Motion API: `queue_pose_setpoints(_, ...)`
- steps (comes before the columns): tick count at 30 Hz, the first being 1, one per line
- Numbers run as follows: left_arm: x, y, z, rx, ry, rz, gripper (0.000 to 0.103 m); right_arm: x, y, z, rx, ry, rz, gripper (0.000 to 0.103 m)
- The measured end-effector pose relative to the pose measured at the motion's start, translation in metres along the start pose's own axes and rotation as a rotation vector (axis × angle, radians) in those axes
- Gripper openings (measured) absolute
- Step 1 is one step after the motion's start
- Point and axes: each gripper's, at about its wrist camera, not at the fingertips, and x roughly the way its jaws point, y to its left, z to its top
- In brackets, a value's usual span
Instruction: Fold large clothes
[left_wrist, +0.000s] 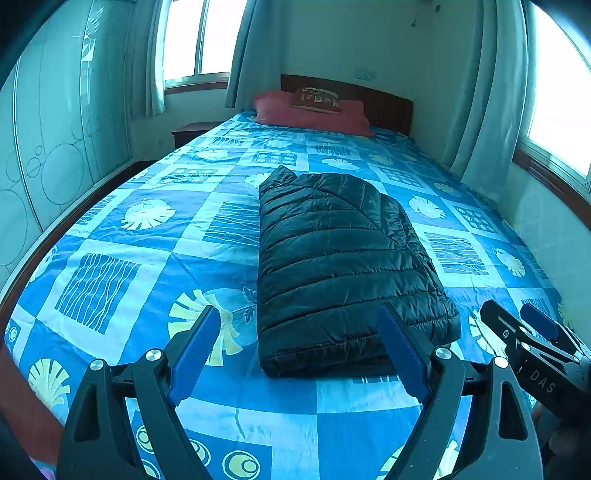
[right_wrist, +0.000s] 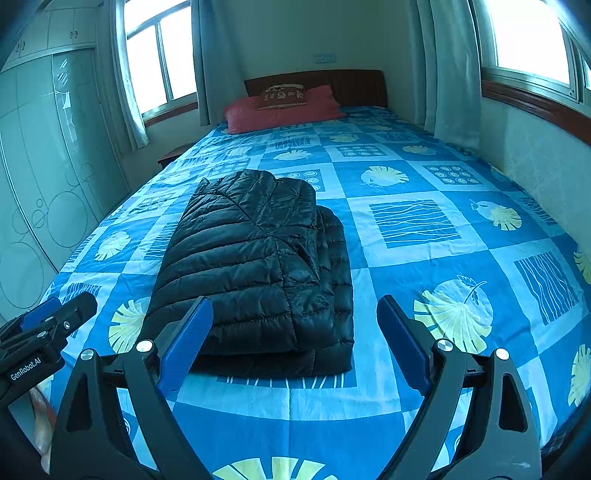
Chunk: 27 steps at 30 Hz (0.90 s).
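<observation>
A black quilted puffer jacket (left_wrist: 340, 258) lies folded into a thick rectangle on the blue patterned bed cover (left_wrist: 147, 280). It also shows in the right wrist view (right_wrist: 255, 266). My left gripper (left_wrist: 301, 350) is open and empty, hovering above the bed's near end just short of the jacket's near edge. My right gripper (right_wrist: 295, 343) is open and empty, also just short of the jacket. Each gripper shows in the other's view: the right one (left_wrist: 517, 325) at the right edge, the left one (right_wrist: 59, 314) at the left edge.
A red pillow (left_wrist: 310, 114) with a small brown cushion (left_wrist: 317, 99) lies at the wooden headboard (left_wrist: 384, 99). A wardrobe (left_wrist: 55, 147) stands left of the bed, a nightstand (left_wrist: 192, 131) at the far left. Curtained windows (right_wrist: 528, 37) and a wall run along the right.
</observation>
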Motion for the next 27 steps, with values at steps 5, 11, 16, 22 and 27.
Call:
queue_pose_setpoints(5, -0.003, -0.001, 0.002, 0.010, -0.008, 0.010, 0.085, 0.000, 0.003, -0.001, -0.002, 0.000, 0.002, 0.090)
queue_pose_setpoints(11, -0.005, -0.006, 0.005, 0.034, -0.022, 0.030, 0.085, -0.001, 0.006, -0.002, -0.002, -0.003, 0.003, 0.090)
queue_pose_setpoints(16, -0.008, -0.009, 0.008, 0.037, -0.041, 0.019, 0.085, -0.003, 0.011, -0.001, -0.004, -0.007, 0.005, 0.090)
queue_pose_setpoints(22, -0.010, -0.011, 0.009, 0.051, -0.052, 0.026, 0.085, -0.004, 0.010, -0.001, -0.004, -0.005, 0.006, 0.090)
queue_pose_setpoints(27, -0.009, -0.014, 0.008, 0.054, -0.043, 0.041, 0.085, -0.004, 0.010, 0.001, -0.005, -0.002, 0.009, 0.090)
